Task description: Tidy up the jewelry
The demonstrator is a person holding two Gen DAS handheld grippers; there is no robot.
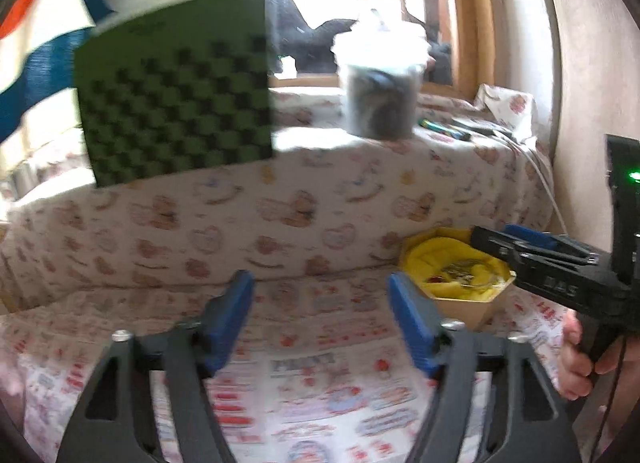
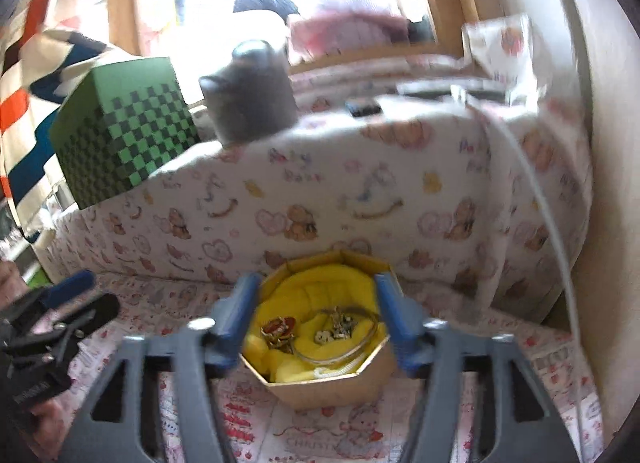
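A hexagonal cardboard jewelry box (image 2: 340, 385) lined with yellow cloth sits on the printed cloth. In it lie a red-and-gold brooch (image 2: 279, 330), small earrings (image 2: 338, 325) and a thin bangle (image 2: 352, 347). My right gripper (image 2: 318, 287) is open, its blue fingers on either side of the box above it, holding nothing. The box also shows at the right of the left wrist view (image 1: 456, 275). My left gripper (image 1: 320, 291) is open and empty over the cloth, left of the box. The right gripper shows there too (image 1: 532, 247).
A raised ledge covered in teddy-bear cloth (image 2: 360, 191) runs behind the box. On it stand a green checkered box (image 1: 176, 103) and a grey lidded jar (image 1: 380, 95). A white cable (image 2: 556, 231) hangs at the right by the wall.
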